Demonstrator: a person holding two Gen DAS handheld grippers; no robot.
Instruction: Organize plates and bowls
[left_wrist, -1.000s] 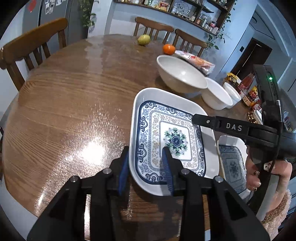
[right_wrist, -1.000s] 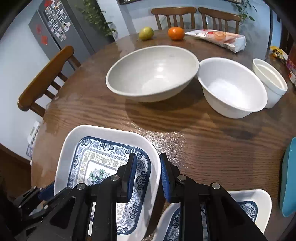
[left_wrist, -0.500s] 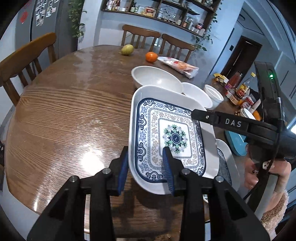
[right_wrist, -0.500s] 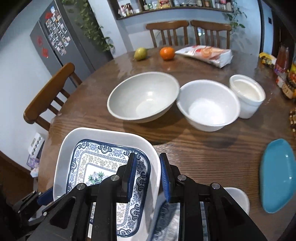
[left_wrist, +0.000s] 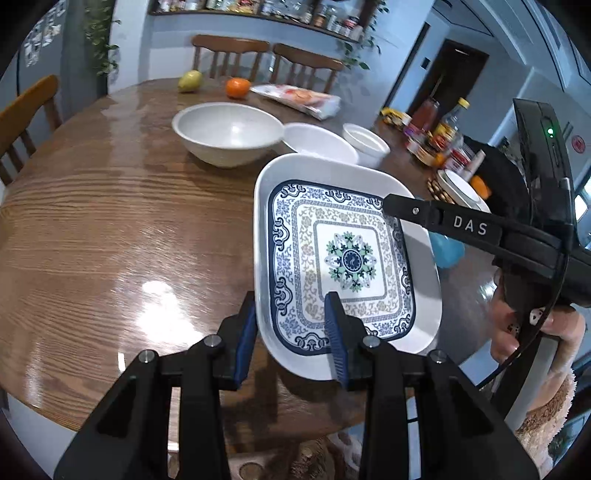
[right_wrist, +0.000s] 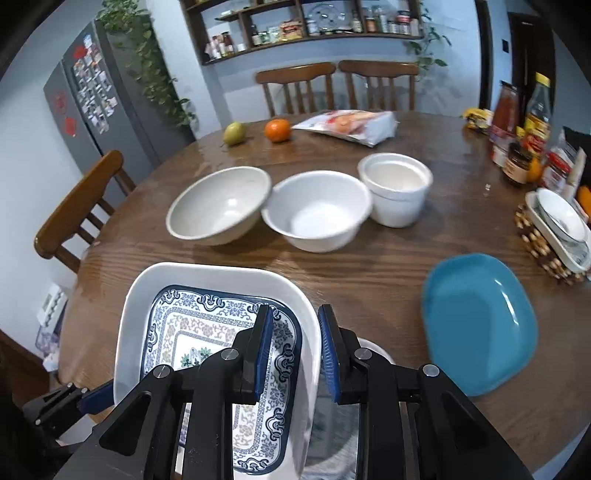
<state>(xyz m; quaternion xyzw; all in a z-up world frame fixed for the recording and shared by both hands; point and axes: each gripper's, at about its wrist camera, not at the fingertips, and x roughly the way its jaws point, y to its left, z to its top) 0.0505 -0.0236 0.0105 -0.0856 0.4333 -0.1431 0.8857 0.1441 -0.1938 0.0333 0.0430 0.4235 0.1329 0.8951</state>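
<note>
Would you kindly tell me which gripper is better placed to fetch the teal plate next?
Right. The teal plate lies just right of the right gripper, which grips the patterned plate on that side; the left gripper grips its opposite edge.

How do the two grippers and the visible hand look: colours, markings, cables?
Both the left gripper and right gripper are black with blue ribbed pads. The right bears white "DAS" lettering, a green light and a thin black cable. The hand has patterned nails and a fuzzy tan sleeve.

A home dining kitchen; a round wooden table (right_wrist: 424, 266) ringed by wooden chairs (right_wrist: 295, 86), a fridge (right_wrist: 96, 99) covered in magnets, wall shelves (right_wrist: 306, 29) of jars, sauce bottles (right_wrist: 509, 114) and fruit (right_wrist: 277, 130) on the tabletop.
</note>
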